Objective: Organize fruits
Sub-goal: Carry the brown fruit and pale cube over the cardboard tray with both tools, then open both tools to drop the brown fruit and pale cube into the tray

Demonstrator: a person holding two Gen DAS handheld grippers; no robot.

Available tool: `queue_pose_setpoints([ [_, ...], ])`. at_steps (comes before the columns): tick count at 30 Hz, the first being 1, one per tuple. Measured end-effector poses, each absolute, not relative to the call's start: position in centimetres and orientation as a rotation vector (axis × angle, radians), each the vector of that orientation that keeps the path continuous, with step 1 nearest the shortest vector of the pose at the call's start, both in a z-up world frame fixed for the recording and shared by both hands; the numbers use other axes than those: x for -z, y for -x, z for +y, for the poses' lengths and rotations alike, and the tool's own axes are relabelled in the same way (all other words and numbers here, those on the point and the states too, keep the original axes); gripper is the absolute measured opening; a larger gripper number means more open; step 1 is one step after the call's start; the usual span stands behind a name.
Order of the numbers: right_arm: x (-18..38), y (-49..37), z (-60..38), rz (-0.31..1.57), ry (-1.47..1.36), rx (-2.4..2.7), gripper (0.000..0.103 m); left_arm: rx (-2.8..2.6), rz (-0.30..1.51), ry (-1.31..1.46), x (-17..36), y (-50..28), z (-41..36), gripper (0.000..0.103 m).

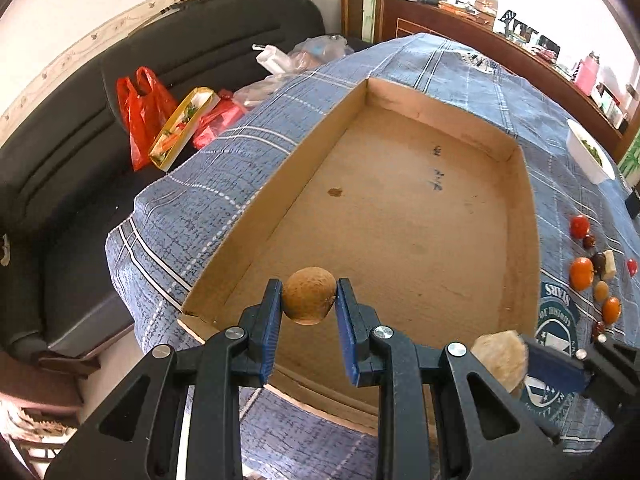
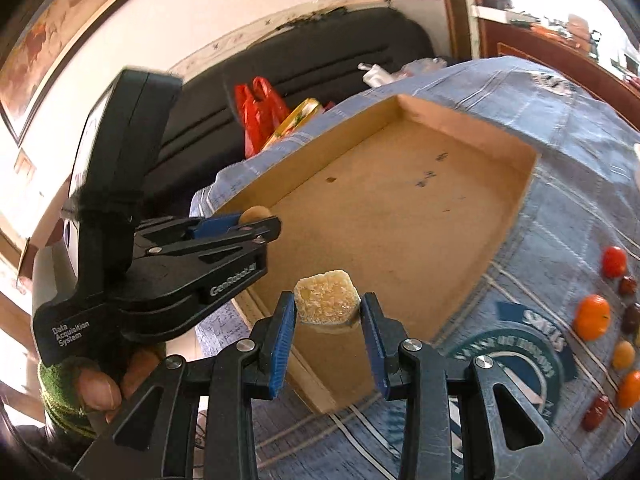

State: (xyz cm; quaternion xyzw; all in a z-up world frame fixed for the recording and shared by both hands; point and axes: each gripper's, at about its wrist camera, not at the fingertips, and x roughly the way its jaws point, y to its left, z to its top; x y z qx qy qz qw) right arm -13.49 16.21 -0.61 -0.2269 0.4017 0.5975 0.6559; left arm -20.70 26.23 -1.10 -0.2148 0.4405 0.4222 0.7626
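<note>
Two grippers in view, both loaded, both over the near end of the box. Largest item: black sofa (image 1: 192,40) behind the desk, w/ red bag (image 1: 142,116) and a yellow packet (image 1: 182,128) on the seat. Desk (image 1: 224,184) is covered by a blue plaid cloth. Cardboard box (image 1: 256,216), shallow, open top, sits on the cloth; floor bare except a small stain and ink marks. White dish (image 1: 588,156) at far right of desk, apart from box. Fruit row (image 2: 592,316) on cloth right of box: red, orange, dark and yellow pcs, close together, none in the box. Left gripper (image 1: 309,298): jaws clenched on a round brown fruit (image 1: 309,295), pads pressing both sides, held above the box's near-left corner. Right gripper (image 2: 327,306): jaws clenched on a pale yellow chunk (image 2: 326,296), rough cut face up, held over the box's near edge. Person's fingers (image 2: 96,390) and green sleeve seen at left gripper's handle.
</note>
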Motion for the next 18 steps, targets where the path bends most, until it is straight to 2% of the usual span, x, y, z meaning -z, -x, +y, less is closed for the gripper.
queue_pose_setpoints([
  [15, 4.7, 13.0, 18.6, 1.004, 0.576, -1.319, 0.036, -0.916, 1.017, 0.461, 3.2, 19.5, 26.8, 0.025],
  [18, 4.5, 12.6, 18.7, 1.006, 0.564, -1.318, 0.043, -0.905, 1.019, 0.482, 3.1, 19.8, 26.9, 0.025],
])
